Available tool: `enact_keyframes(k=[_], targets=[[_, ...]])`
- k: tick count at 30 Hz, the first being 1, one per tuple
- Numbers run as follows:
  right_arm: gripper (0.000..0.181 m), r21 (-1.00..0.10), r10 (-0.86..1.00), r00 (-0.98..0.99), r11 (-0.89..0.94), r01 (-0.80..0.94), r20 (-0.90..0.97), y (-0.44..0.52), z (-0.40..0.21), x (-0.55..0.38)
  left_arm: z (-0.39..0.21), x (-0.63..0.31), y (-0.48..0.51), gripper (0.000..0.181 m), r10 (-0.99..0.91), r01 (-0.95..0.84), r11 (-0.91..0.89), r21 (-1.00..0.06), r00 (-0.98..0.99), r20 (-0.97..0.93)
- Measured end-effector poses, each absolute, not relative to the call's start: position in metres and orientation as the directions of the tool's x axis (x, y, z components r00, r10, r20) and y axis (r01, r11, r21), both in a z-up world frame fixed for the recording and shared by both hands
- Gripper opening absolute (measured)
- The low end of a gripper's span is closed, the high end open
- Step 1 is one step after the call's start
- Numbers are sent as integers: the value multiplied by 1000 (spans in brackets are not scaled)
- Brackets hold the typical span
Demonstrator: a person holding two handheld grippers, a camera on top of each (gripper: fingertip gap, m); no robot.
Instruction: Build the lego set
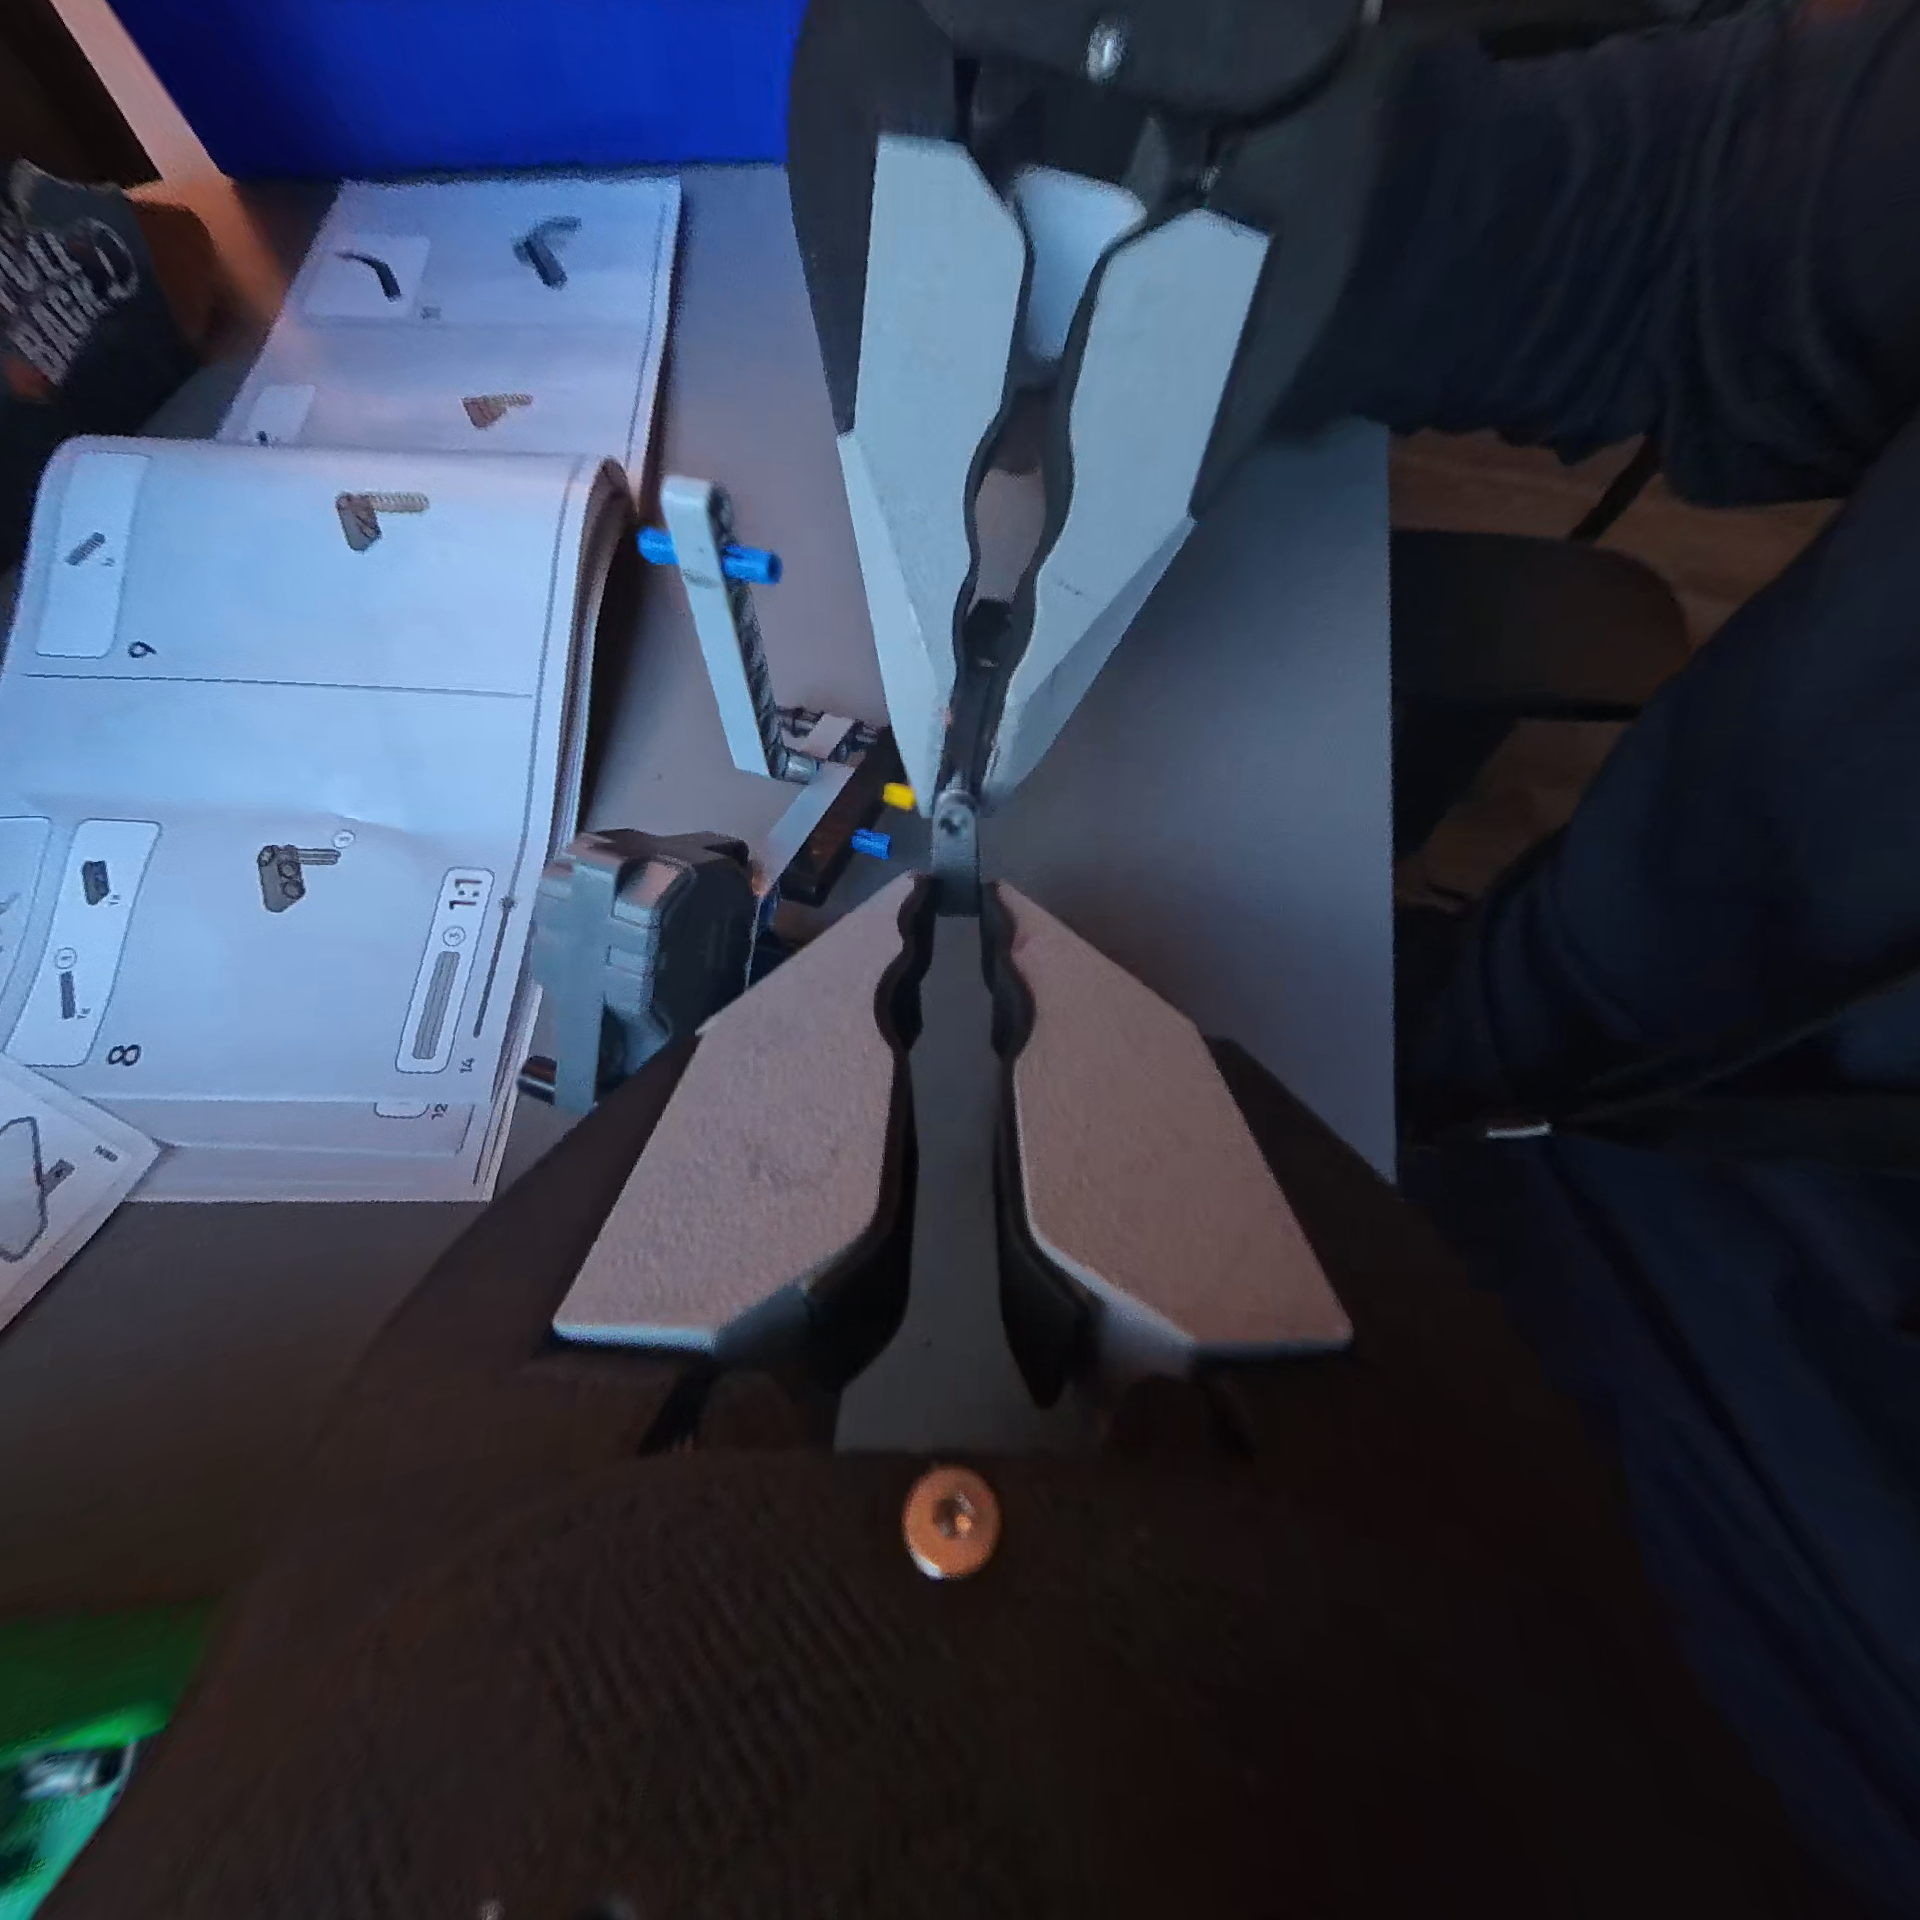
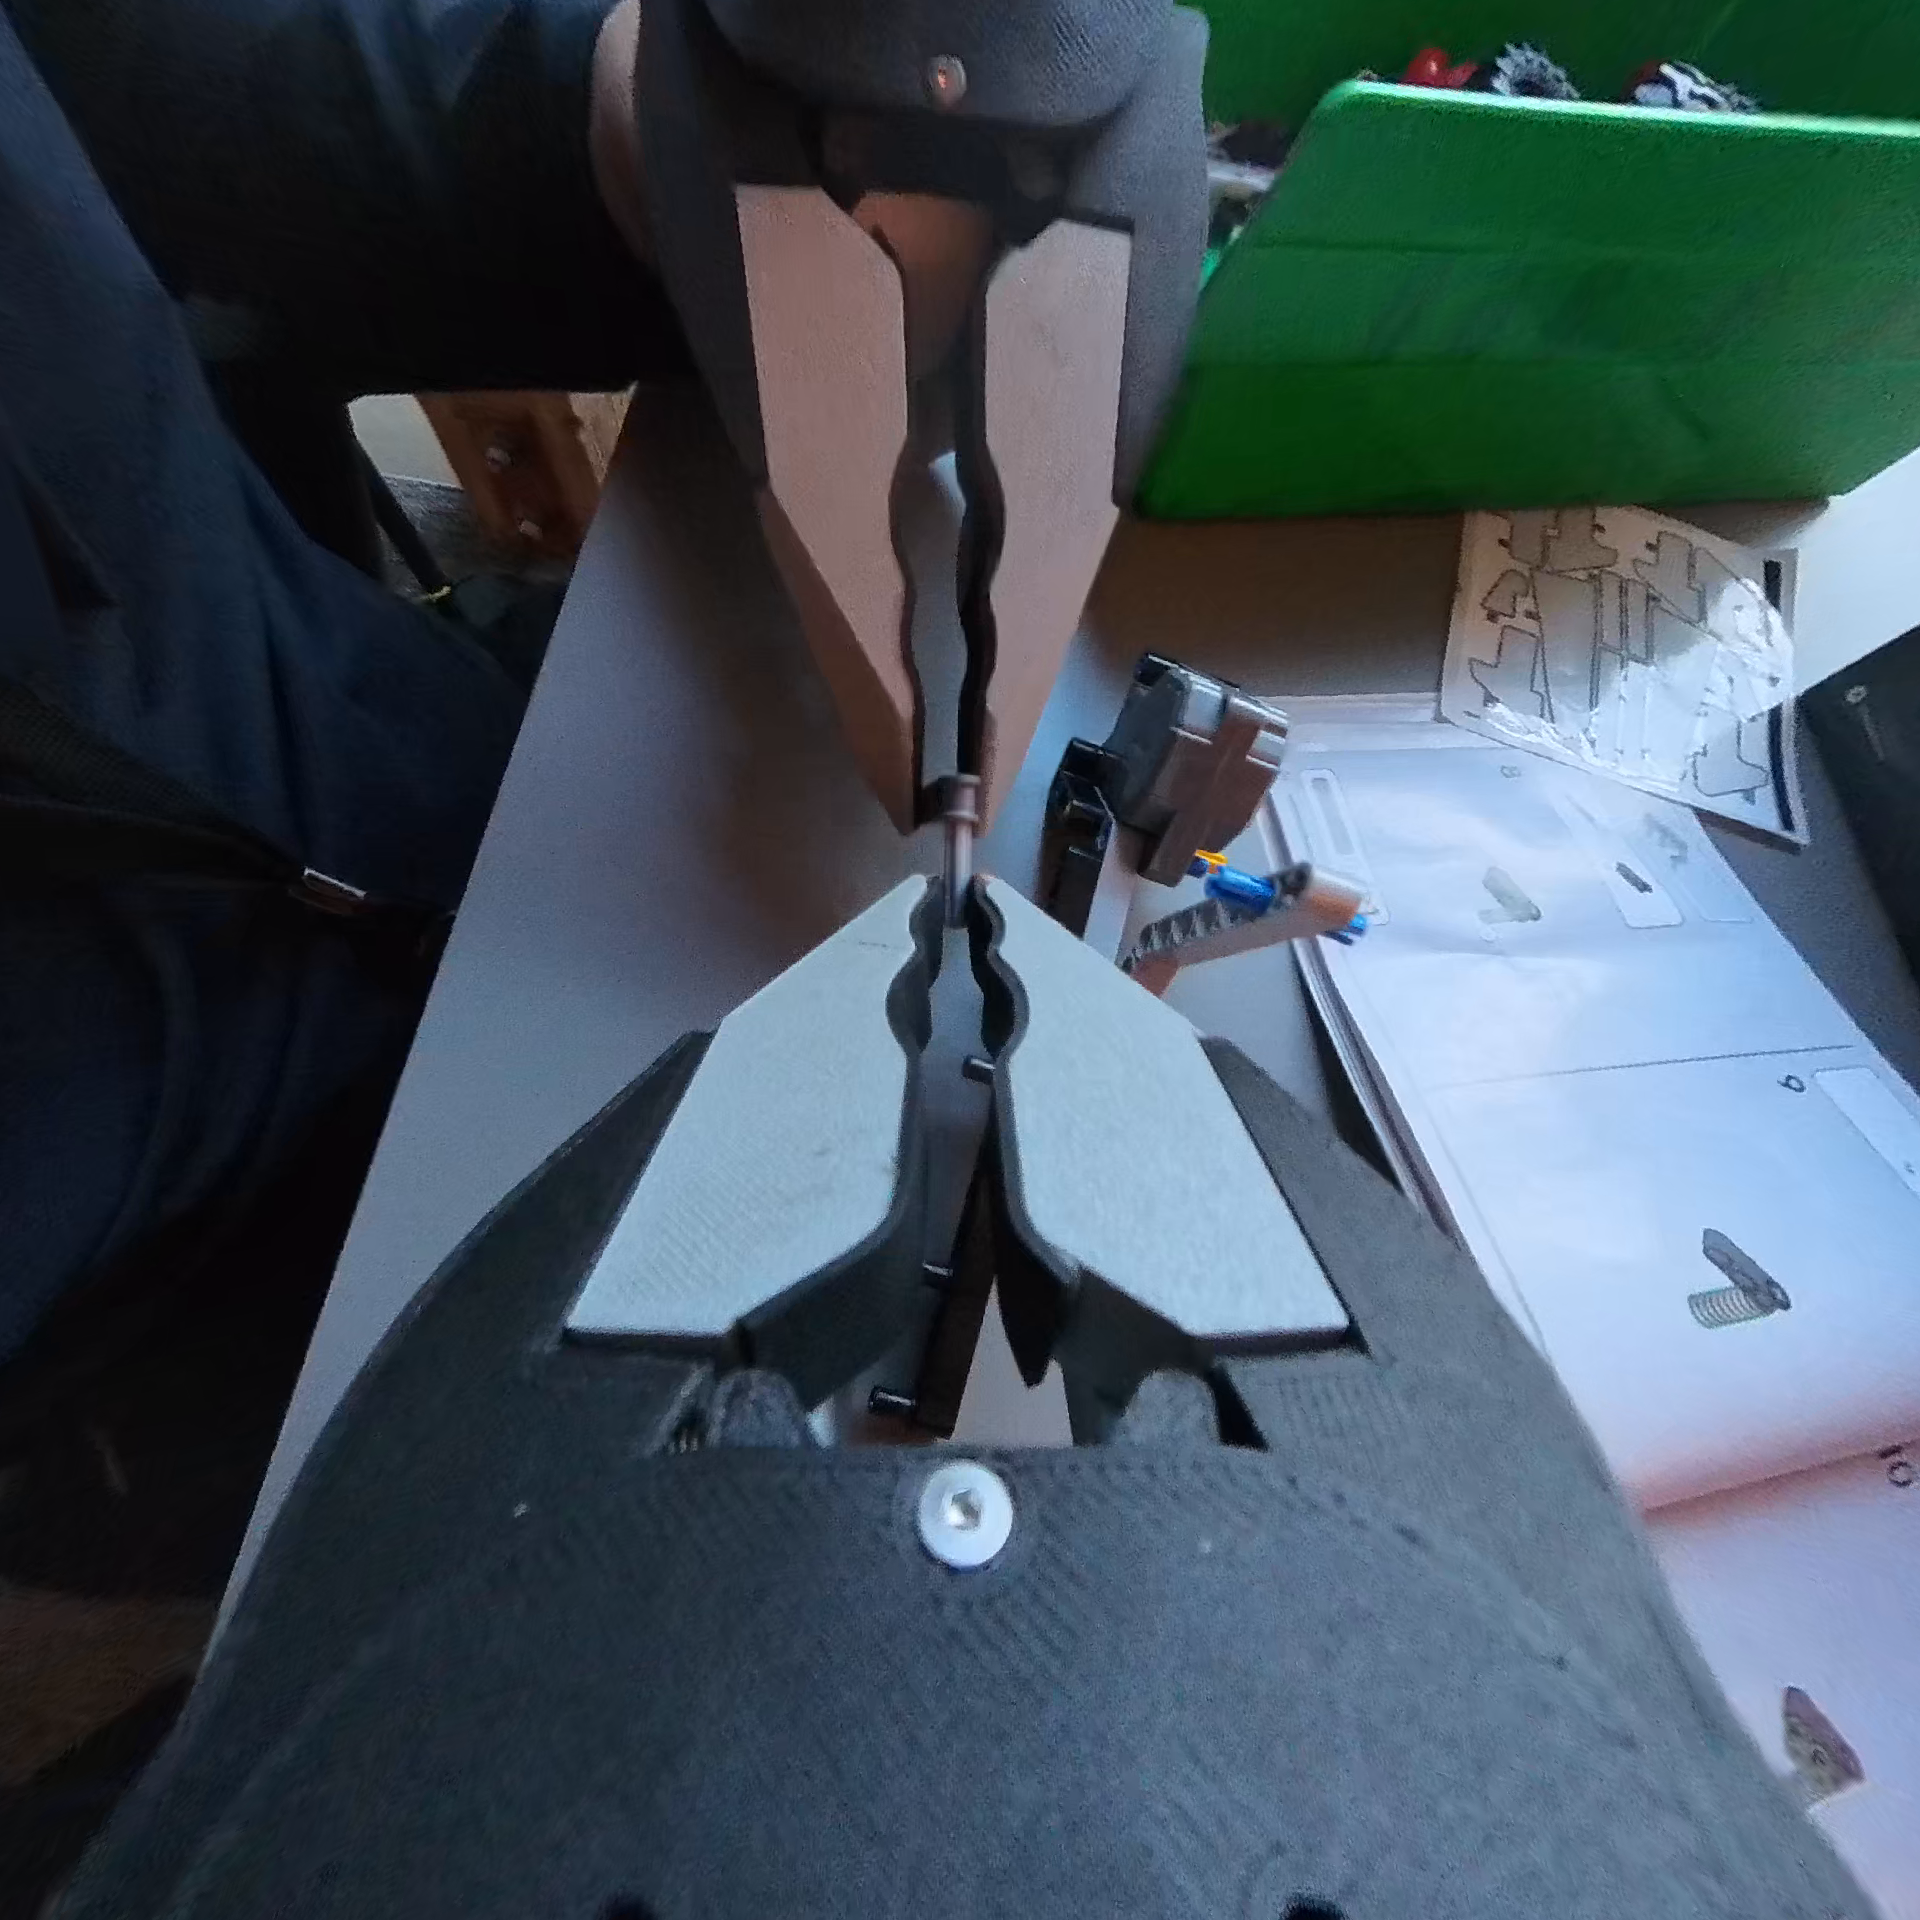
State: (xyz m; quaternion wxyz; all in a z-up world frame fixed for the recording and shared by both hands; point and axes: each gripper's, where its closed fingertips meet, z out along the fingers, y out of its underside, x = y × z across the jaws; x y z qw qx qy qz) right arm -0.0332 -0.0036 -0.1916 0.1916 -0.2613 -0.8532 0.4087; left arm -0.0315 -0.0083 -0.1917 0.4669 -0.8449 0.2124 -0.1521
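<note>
lego build looks early: partial grey assembly [image 1: 727, 634] lies left by the manual [image 1: 291, 790]; left gripper [image 1: 954, 894] and right gripper [image 2: 954, 896] each pinch a small dark piece [image 1: 954, 831], tip to tip.

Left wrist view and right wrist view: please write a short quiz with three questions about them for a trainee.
1. True or false: the left gripper is shut on a small pin.
2. In the left wrist view, the open booklet lies: A) left of the grippers; B) right of them; C) under them.
3. Fill in: the right gripper is shut on a ___ part.

Key: 1 true; 2 A; 3 black.
</note>
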Motion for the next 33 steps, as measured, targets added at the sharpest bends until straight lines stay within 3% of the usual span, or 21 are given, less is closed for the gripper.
enact_keyframes(k=[5,17,26,33], targets=[[3,-799,598,-796,522,297,95,-10,-196,-34,-180,-31,-11,6,-508,-105,-456,-884,846,161],[10,-795,577,-816,513,324,40,-13,-198,-28,-194,-29,-21,6,-548,-245,-574,-781,824,145],[5,-803,569,-822,503,320,29,-21,-200,-27,-204,-25,-22,6,-586,-385,-610,-693,808,66],[5,-800,579,-815,504,325,33,-17,-200,-27,-196,-25,-17,6,-586,-333,-566,-754,806,85]])
